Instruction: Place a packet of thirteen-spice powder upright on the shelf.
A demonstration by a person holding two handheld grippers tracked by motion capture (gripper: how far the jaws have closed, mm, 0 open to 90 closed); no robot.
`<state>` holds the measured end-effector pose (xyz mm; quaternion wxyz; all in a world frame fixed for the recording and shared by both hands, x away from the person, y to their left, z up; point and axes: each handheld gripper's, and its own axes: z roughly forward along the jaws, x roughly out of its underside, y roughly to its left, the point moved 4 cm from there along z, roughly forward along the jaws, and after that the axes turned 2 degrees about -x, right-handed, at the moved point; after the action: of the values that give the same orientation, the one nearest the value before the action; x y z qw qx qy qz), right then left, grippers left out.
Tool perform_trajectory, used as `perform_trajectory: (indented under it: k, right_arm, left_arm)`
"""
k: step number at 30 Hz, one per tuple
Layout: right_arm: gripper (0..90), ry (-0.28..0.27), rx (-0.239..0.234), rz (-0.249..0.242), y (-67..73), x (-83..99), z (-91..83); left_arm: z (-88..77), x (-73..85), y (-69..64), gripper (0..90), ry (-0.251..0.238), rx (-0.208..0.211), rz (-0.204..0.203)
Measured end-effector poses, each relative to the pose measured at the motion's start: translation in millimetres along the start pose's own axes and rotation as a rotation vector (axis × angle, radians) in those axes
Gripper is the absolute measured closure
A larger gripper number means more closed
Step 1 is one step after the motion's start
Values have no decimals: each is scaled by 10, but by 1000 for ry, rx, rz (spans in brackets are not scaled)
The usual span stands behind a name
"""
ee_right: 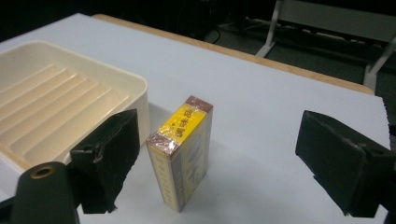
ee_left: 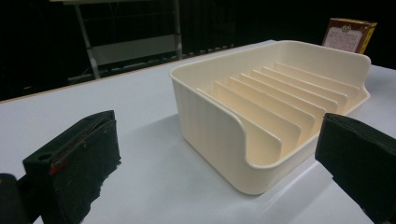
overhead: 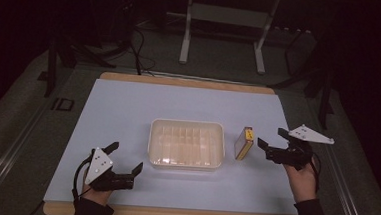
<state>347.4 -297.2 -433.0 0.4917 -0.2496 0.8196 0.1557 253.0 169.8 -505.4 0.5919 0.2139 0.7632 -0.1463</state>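
Hovering with jaws wide, the right gripper (overhead: 272, 142) lines up on the box (overhead: 244, 143) standing just beside the tray (overhead: 185, 161), apparently to grasp it, while the left gripper (overhead: 127, 159) waits open

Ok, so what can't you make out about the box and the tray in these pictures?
- Small box: the print on its faces is too blurred to read in the right gripper view and too small in the high view.
- Box base: hidden behind the slotted tray wall in the left gripper view.
- Tray's left side: cut off by the right gripper view's edge.
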Motion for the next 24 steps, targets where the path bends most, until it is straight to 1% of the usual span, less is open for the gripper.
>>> perform_trajectory:
  k: [2,3,4,8,12,15,17,19,20,22,24]
  right_arm:
    - [135,15,12,-9,-5,-9,-8]
    - [135,15,12,-9,-5,-9,-8]
    - [135,29,11,-9,-8,-18,-19]
    - [135,59,37,-37,-24,-13,-34]
    - [135,103,34,-48,-40,-4,-50]
    - [135,157,17,-41,-59,4,-37]
    - [135,197,-11,-18,-72,9,-23]
    - [135,207,-15,-12,-78,9,-18]
    - [135,258,-59,9,-82,13,3]
    - [135,302,-78,5,-80,22,28]
    - [135,345,-87,-5,-71,24,52]
  left_arm:
    - [4,2,-2,0,3,2,-1]
    - [4,2,-2,0,3,2,-1]
    - [6,0,-4,0,2,3,-1]
    - [8,5,-9,0,8,6,3]
    - [10,6,-8,0,9,5,3]
    - [15,9,-10,0,12,8,3]
    - [18,9,-14,0,13,10,5]
    - [19,10,-15,0,13,12,6]
    - [20,11,-15,0,16,13,7]
    - [21,12,-16,0,17,14,7]
    - [22,13,-18,0,18,14,7]
